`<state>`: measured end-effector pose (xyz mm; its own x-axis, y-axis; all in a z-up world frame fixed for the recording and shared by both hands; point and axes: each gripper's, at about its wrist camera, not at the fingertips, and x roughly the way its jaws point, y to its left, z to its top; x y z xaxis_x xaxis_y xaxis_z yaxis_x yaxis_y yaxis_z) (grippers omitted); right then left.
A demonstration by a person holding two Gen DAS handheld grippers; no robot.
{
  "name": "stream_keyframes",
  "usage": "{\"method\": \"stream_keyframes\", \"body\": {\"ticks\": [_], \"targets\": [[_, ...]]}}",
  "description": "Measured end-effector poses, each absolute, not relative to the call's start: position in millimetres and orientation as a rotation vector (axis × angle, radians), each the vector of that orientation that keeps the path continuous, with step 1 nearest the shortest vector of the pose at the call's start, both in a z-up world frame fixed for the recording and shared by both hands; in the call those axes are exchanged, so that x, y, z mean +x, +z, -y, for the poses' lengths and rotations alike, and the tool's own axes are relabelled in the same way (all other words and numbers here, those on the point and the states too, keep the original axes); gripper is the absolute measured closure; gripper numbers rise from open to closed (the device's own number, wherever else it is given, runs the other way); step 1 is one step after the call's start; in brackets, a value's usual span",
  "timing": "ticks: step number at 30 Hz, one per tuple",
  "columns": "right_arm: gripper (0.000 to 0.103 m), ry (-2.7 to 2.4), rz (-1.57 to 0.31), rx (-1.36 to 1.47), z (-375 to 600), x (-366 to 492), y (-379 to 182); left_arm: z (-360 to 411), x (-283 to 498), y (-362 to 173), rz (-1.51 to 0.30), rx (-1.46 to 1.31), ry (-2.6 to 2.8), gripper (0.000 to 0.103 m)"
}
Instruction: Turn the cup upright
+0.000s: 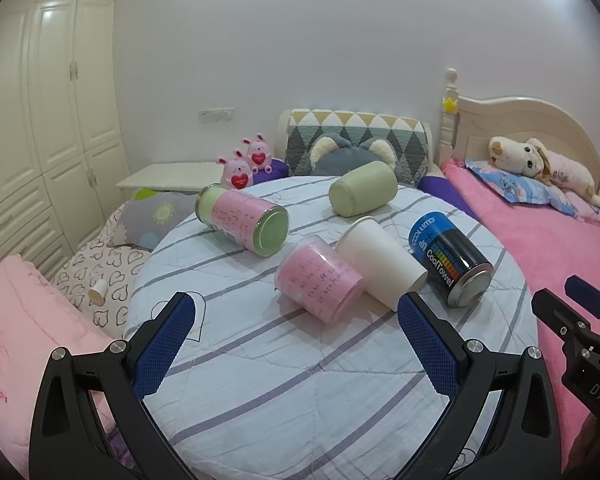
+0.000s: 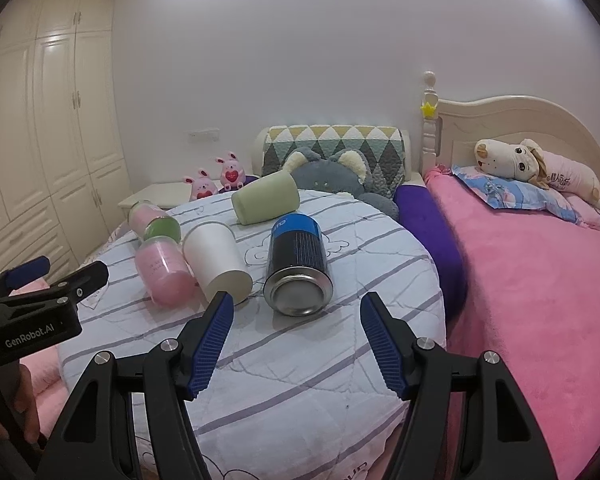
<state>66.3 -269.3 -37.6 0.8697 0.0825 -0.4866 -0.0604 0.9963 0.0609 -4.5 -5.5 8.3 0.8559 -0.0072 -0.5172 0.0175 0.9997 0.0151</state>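
Note:
Several containers lie on their sides on a round striped cushion (image 1: 300, 380): a white paper cup (image 1: 380, 266) (image 2: 218, 258), a green cup (image 1: 363, 194) (image 2: 265, 198), a pink jar (image 1: 320, 280) (image 2: 165, 276), a green-and-pink jar (image 1: 242, 220) (image 2: 154, 220) and a blue-black can (image 1: 450, 264) (image 2: 298, 264). My left gripper (image 1: 296, 312) is open and empty, just short of the pink jar and the white cup. My right gripper (image 2: 296, 312) is open and empty, just short of the can; it also shows in the left wrist view (image 1: 556, 300).
A pink bed (image 2: 532, 280) with a plush dog (image 2: 540, 168) lies to the right. A grey plush (image 2: 328, 178), a patterned cushion (image 2: 332, 148) and two pink toy rabbits (image 2: 216, 178) sit behind the cushion. White wardrobes (image 1: 40, 120) stand to the left. A small cup (image 1: 97, 292) lies on heart-print bedding.

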Motion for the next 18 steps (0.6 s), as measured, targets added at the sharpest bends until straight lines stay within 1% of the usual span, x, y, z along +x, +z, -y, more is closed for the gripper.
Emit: {"method": "stream_keyframes", "body": {"ticks": [18], "targets": [[0.035, 0.054, -0.524, 0.049, 273.7, 67.8, -37.9, 7.7, -6.8, 7.5, -0.544, 0.037, -0.039, 0.001]]}}
